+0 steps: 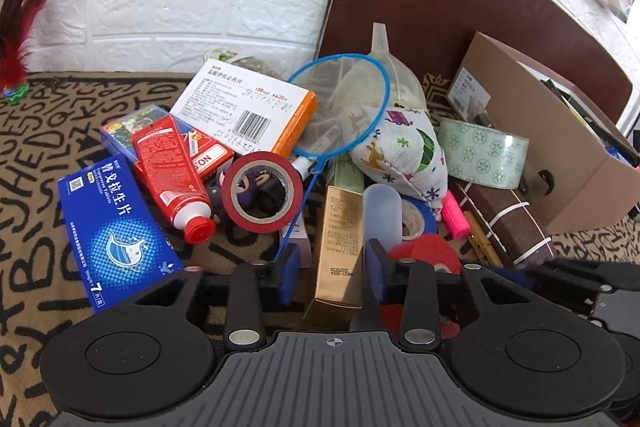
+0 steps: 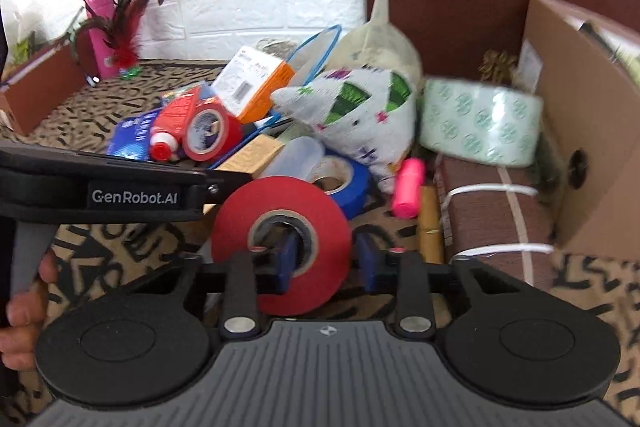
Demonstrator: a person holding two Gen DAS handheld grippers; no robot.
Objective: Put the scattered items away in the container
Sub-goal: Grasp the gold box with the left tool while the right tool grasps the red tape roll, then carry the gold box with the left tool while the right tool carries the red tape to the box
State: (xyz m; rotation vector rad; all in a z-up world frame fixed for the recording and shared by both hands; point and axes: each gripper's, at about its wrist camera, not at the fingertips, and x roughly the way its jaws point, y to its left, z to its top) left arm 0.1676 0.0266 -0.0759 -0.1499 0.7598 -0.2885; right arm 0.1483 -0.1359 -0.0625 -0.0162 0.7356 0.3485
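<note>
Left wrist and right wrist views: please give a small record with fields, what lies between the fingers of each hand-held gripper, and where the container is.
left hand-held gripper: fingers on either side of the long gold cardboard box; grip unclear
right hand-held gripper: one finger in the core of the flat red tape roll, the other outside its rim; grip unclear
container: brown cardboard box, right of the pile

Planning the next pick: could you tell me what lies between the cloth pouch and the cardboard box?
A pale green patterned tape roll, clearest in the left wrist view.
</note>
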